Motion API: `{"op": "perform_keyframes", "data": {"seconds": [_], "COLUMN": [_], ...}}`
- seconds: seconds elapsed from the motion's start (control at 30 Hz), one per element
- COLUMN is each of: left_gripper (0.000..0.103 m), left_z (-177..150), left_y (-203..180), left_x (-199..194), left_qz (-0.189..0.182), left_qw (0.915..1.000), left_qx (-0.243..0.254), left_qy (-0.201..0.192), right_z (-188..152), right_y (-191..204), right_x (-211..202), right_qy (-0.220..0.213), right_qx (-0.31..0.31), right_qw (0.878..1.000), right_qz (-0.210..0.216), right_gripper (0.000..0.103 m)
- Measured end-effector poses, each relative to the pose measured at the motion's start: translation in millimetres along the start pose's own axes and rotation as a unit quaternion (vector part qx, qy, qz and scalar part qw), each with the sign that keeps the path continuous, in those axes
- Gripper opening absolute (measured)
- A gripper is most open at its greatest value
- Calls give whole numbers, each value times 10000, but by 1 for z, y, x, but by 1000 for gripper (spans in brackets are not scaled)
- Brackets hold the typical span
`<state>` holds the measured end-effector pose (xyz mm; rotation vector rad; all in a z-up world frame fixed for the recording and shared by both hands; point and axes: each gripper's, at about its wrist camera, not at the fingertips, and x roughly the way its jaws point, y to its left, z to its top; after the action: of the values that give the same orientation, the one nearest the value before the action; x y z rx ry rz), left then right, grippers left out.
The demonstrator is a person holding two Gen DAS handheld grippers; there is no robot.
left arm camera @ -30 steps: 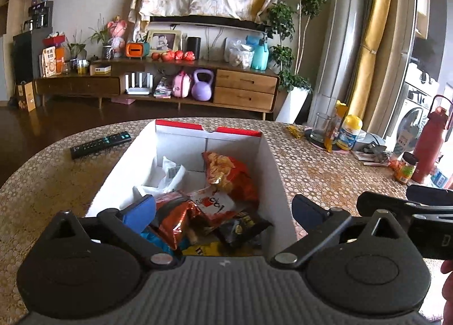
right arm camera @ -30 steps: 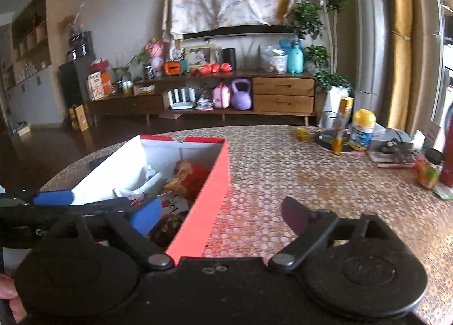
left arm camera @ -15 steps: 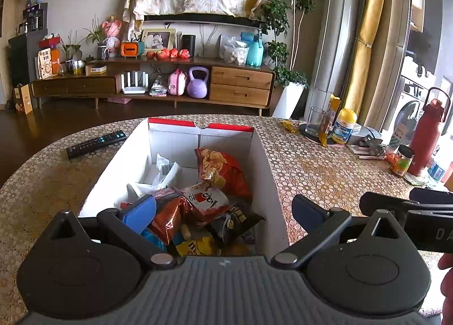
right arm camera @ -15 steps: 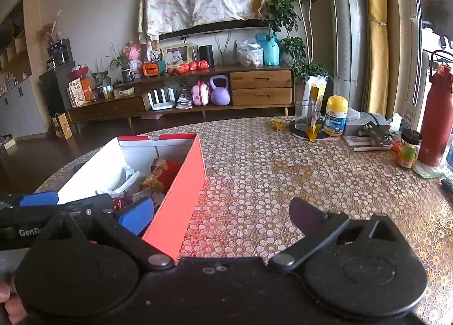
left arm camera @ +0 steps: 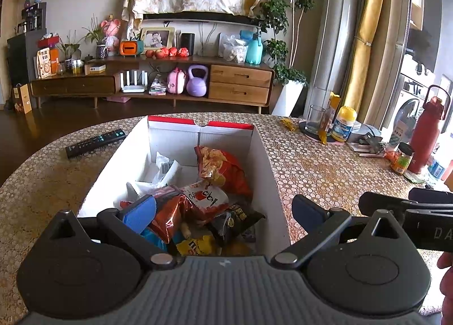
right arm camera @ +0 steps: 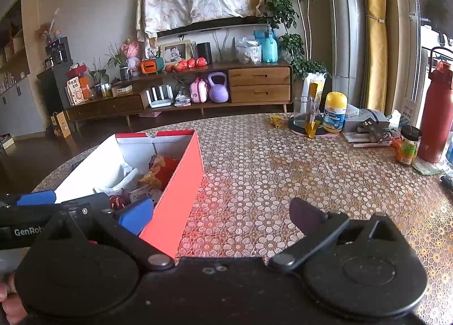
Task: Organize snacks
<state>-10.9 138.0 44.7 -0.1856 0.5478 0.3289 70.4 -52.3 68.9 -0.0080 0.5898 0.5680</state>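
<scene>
A cardboard box [left arm camera: 266,155], white inside and red outside [right arm camera: 181,183], sits on the patterned table. In it lie several snack packets: a red-orange chips bag [left arm camera: 223,166], a white-and-red packet [left arm camera: 206,197], a black packet [left arm camera: 235,220], a yellow packet [left arm camera: 195,244] and white wrappers [left arm camera: 161,169]. My left gripper [left arm camera: 223,211] is open at the box's near end, its blue left pad over the snacks and its right finger outside the right wall. My right gripper [right arm camera: 222,215] is open wide, astride the same red wall, with nothing pressed between its pads.
A black remote [left arm camera: 94,142] lies left of the box. At the table's far right stand a glass [right arm camera: 301,111], a yellow-capped bottle [right arm camera: 335,113], a small jar [right arm camera: 409,148] and a tall red flask [right arm camera: 434,115], with papers and clutter among them.
The right gripper's jaws have spread a little wider and its view has rolled and shifted, showing more of the table at right. The left gripper has stayed put over the box.
</scene>
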Motion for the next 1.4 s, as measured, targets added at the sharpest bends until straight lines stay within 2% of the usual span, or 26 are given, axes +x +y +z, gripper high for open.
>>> {"op": "perform_keyframes", "data": {"seconds": [0.63,1.4], "left_gripper": [103,103], "left_z": [-1,-3], "left_y": [2,0], "left_x": [1,2], "left_qz": [162,120], "left_qw": [9998,9999], "left_qx": [-56,13], "left_qy": [65,113], "right_z": [-3,-4], "right_y": [-1,-2], "right_x": [1,1], "right_qy": [4,12], "right_qx": [16,32], "right_qw": [10000,10000], "right_qz": [8,11], "right_gripper": [103,103]}}
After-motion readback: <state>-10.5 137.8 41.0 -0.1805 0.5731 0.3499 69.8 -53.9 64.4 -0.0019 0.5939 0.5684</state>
